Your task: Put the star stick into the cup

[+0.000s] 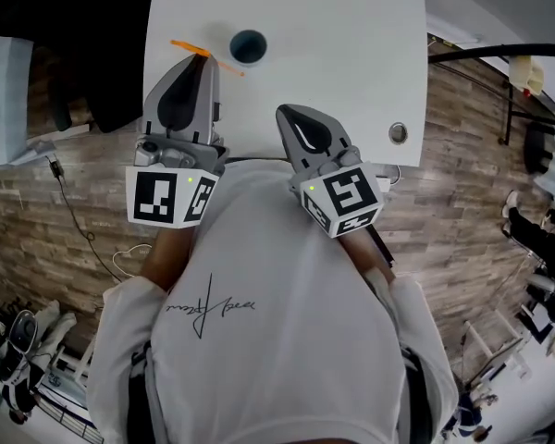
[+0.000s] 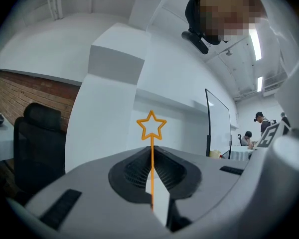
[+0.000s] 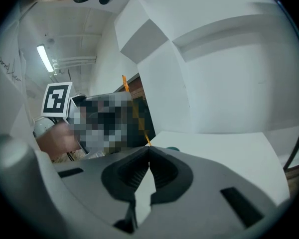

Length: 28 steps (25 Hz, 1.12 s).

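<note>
Pinching star stick (image 2: 151,133) – left tool (image 1: 202,63) – beside cup (image 1: 248,46)

White bench (image 1: 351,54) is seen from above, with a round metal grommet (image 1: 399,133) set near its right front corner. Wood-plank floor (image 1: 462,155) is visible on both sides. A black office chair (image 1: 83,44) is parked just beside the bench's left edge; it is also seen in the left gripper view (image 2: 40,148). A thin cable (image 1: 79,220) is trailed across the floor at left. Ceiling strip lights (image 2: 254,44) are lit. Two people (image 2: 247,138) are seen far back at a table; detail can't be made out.
</note>
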Motion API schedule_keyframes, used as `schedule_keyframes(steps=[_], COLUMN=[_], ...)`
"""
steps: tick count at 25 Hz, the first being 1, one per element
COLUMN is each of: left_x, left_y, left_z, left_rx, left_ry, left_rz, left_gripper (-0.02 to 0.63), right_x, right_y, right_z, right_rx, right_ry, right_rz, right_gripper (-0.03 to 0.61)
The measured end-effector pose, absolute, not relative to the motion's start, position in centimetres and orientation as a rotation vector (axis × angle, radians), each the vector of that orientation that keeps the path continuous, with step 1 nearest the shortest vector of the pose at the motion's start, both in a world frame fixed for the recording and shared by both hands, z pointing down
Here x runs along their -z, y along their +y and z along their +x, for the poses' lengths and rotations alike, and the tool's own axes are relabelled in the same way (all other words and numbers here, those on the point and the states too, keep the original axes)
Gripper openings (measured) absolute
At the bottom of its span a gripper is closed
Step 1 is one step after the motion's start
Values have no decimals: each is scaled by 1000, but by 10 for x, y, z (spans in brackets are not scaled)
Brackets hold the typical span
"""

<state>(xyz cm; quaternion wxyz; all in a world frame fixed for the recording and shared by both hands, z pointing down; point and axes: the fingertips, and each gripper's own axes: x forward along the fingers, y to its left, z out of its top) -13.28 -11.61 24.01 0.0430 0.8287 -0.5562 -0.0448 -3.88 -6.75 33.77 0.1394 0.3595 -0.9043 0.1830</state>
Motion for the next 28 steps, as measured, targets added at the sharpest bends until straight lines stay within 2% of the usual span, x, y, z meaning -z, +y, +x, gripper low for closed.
schedule_keyframes(steps=[11,28], left_x=[-248,-276], left_y=[-141,-174], left_z=[-142,-138], left_rx=[148,110], left_ry=[-1560,-1558], left_rz=[2623,2592], left_gripper=[21,21], right_x=[-346,-356], right_y=[-69,-89], right_z=[-57,-33], right_rx=[-513,-553], right_ry=[-2548,-2485], right_rz=[1154,1220], right_gripper=[9,9])
